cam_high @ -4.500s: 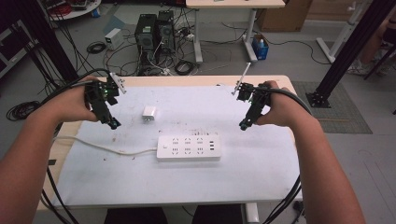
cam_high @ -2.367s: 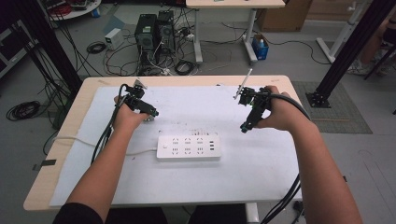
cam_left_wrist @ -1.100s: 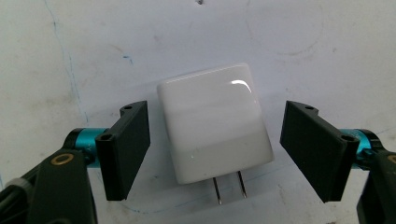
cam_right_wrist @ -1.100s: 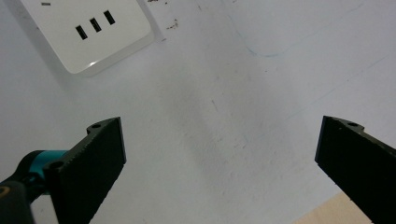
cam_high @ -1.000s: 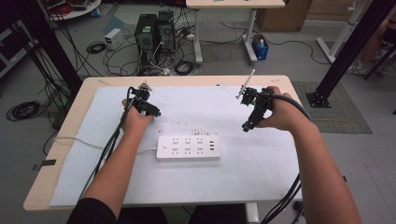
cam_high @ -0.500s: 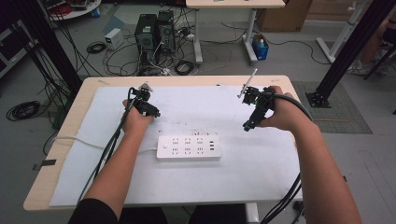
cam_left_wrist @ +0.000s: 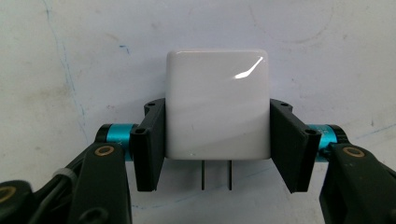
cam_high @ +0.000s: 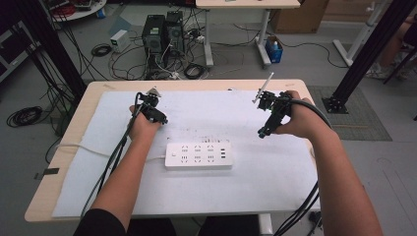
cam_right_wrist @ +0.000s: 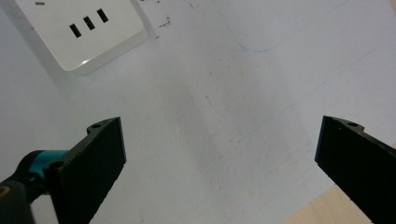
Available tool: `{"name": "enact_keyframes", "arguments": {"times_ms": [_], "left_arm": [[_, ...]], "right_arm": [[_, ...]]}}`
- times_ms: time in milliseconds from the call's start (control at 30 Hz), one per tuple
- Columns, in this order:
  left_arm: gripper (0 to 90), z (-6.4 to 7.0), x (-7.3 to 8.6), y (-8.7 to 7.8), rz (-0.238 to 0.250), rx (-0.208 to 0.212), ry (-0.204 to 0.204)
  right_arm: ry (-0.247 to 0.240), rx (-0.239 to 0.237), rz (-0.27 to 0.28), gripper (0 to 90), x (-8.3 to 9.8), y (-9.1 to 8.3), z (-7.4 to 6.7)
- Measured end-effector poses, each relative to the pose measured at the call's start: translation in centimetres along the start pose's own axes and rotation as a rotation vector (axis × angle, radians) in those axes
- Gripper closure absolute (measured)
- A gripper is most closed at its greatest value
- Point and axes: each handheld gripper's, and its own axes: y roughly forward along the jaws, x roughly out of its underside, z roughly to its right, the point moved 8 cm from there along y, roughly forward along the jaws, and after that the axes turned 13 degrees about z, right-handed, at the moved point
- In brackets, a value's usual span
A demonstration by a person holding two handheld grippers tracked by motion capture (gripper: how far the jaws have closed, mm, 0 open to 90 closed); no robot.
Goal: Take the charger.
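— White glossy square plug adapter (cam_left_wrist: 217, 105) lies on the white paper sheet (cam_high: 275, 172) that covers the wooden desk (cam_high: 76, 115), toward the far left part, with free room on every side.

— And the left claw (cam_left_wrist: 217, 154)?

— Its jaws have just been closing; now the flat black pads pinch the adapter's two sides. The left claw's own view shows two metal prongs (cam_left_wrist: 216, 175) pointing toward the camera.

— The right claw (cam_right_wrist: 219, 154)?

— Spread wide over bare paper, near the white plastic power strip (cam_high: 198, 156).
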Motion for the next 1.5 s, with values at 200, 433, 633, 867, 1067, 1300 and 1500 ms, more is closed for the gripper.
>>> {"name": "enact_keyframes", "arguments": {"times_ms": [200, 433, 633, 867, 1067, 1300, 1500], "left_arm": [[42.4, 0.1, -0.3, -0.8, 0.010, 0.008, 0.012], [42.5, 0.0, -1.4, -4.0, 0.050, 0.027, 0.094], [42.5, 0.1, -2.2, -6.5, 0.093, 0.060, 0.164], [42.5, 0.7, -2.6, -9.1, 0.096, 0.110, 0.288], [42.5, 1.8, -2.6, -11.4, 0.110, 0.180, 0.388], [42.5, 2.6, -2.5, -14.4, 0.112, 0.235, 0.454], [42.5, 2.7, -2.9, -16.3, 0.099, 0.239, 0.509]], "right_arm": [[0.001, 0.000, 0.001, 1.2, 0.0, 0.0, -0.1], [0.000, -0.001, 0.013, 1.2, -0.3, -0.3, -0.4], [-0.001, 0.001, 0.022, 1.2, -0.5, -0.5, -0.7], [-0.002, 0.004, 0.035, 1.2, -0.7, -0.8, -0.9], [0.011, 0.005, 0.057, 1.2, -0.8, -1.0, -1.4], [0.012, -0.007, 0.069, 1.2, -0.5, -0.9, -2.5], [0.012, 0.003, 0.087, 1.2, -0.7, -1.3, -2.8]]}}
